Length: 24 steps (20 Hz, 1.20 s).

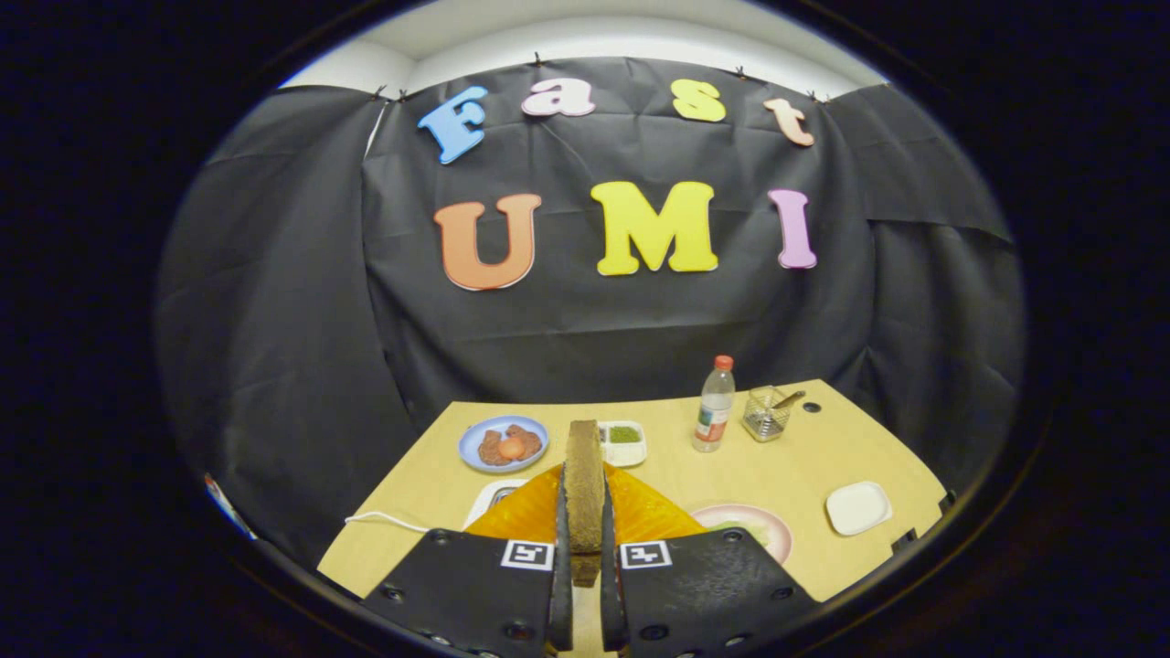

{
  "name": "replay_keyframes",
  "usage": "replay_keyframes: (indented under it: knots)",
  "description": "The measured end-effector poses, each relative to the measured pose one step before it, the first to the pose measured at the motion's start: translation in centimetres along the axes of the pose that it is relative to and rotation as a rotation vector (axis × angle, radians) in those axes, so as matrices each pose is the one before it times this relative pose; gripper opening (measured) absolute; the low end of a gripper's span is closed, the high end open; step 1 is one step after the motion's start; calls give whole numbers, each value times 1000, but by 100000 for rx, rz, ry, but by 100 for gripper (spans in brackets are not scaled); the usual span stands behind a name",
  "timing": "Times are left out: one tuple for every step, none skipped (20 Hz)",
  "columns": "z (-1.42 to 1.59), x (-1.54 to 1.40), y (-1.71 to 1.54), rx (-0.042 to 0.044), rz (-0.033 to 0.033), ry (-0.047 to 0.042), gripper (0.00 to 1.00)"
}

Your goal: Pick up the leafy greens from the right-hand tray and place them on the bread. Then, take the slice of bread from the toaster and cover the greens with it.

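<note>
Hand-held gripper point(586, 557) pinching upright bread slice point(583, 475) edge-on between its fingers, above the table point(676, 475)

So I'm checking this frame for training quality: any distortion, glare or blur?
Gripper view: strong fisheye bending, the table edges curve; lighting even, no harsh glare; the bread slice clamped edge-on in the gripper is sharp, while the distant bottle looks small and slightly soft.

Gripper point(585, 548) at the lower centre of the frame, fingers point(559, 567) nearly closed, both pressing a slice of bread point(583, 484) held upright on edge between them
</note>
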State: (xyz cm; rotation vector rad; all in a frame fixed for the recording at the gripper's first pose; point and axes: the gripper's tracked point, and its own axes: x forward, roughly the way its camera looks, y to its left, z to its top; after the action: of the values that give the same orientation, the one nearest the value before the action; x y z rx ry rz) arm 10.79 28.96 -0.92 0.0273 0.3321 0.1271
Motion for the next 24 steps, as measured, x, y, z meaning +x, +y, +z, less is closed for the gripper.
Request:
replay_keyframes:
  knots:
    - [-41,133,-906,688,-1318,167,12]
    - [-162,160,-936,478,-1091,393,12]
    - [-177,273,-830,528,-1054,492,12]
    - [-255,387,-950,457,-1416,531,12]
    - [-268,360,-772,560,-711,896,12]
    - [-460,425,-524,748,-347,1060,12]
    - [-412,308,-659,858,-895,808,12]
    - [-517,468,-629,626,-784,960,12]
    - [-582,549,-480,23,-632,1153,12]
    - [-690,468,-434,-147,-344,1458,12]
    - [-738,548,-186,-172,567,1461,12]
    - [-833,678,-67,-404,726,1542,12]
    - [-797,528,-232,-912,411,1081,12]
    - [-623,591,-514,-1178,-601,700,12]
    - [-807,588,-587,-1163,-1130,1258,12]
    - [-931,599,-340,-529,-418,1586,12]
    - [-841,642,-335,121,-133,1709,12]
    - [-752,470,-343,416,-197,1704,12]
    - [-727,455,-252,-306,107,1695,12]
    - [-532,361,-337,179,161,792,12]
    - [-279,372,-250,262,315,35,12]
    - [-300,535,-105,360,776,186,12]
    - [-376,443,116,1174,1785,443,12]
    - [-380,231,-143,1031,1186,671,13]
